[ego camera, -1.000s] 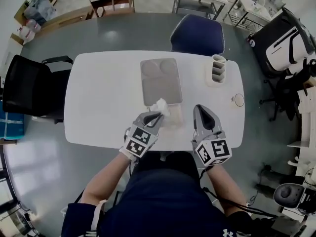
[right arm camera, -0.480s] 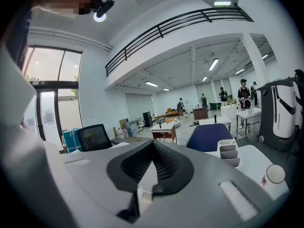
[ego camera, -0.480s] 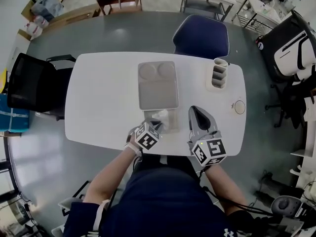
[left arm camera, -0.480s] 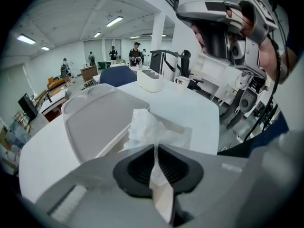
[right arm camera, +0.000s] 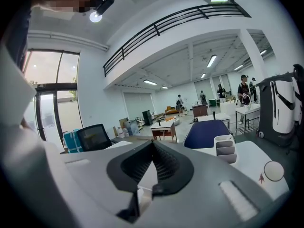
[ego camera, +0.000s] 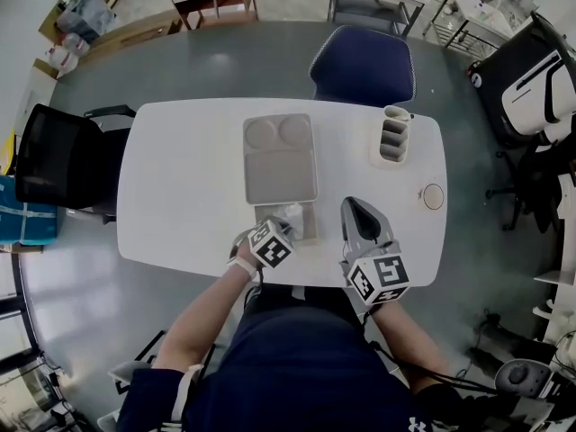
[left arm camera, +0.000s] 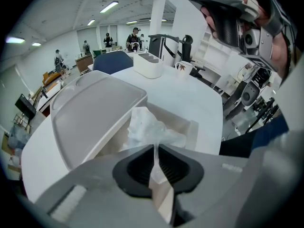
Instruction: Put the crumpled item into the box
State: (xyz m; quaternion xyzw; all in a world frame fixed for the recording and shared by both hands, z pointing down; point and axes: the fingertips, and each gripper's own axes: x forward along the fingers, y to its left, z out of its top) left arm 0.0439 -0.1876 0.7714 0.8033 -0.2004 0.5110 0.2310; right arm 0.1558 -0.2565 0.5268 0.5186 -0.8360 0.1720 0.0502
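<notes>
A crumpled white item [left arm camera: 148, 127] lies inside the small beige box [left arm camera: 191, 128]. The box's grey lid [left arm camera: 90, 110] lies folded back flat on the table. My left gripper [left arm camera: 155, 151] is at the box's near side. Its jaws are opening but still pinch a thin strand of the crumpled item. In the head view the left gripper [ego camera: 283, 227] hangs over the box [ego camera: 309, 224], with the crumpled item [ego camera: 292, 212] just past its tips. My right gripper [ego camera: 358, 211] hovers to the right of the box, shut and with nothing in it.
A white desk organiser [ego camera: 391, 138] and a small round disc [ego camera: 433, 196] sit on the right of the white table [ego camera: 180, 178]. A blue chair [ego camera: 363, 66] stands at the far side, a black chair [ego camera: 58, 160] at the left. The near table edge is under my grippers.
My left gripper has carried the crumpled item from the lid's near edge back toward me and down into the box. The right gripper has hardly moved.
</notes>
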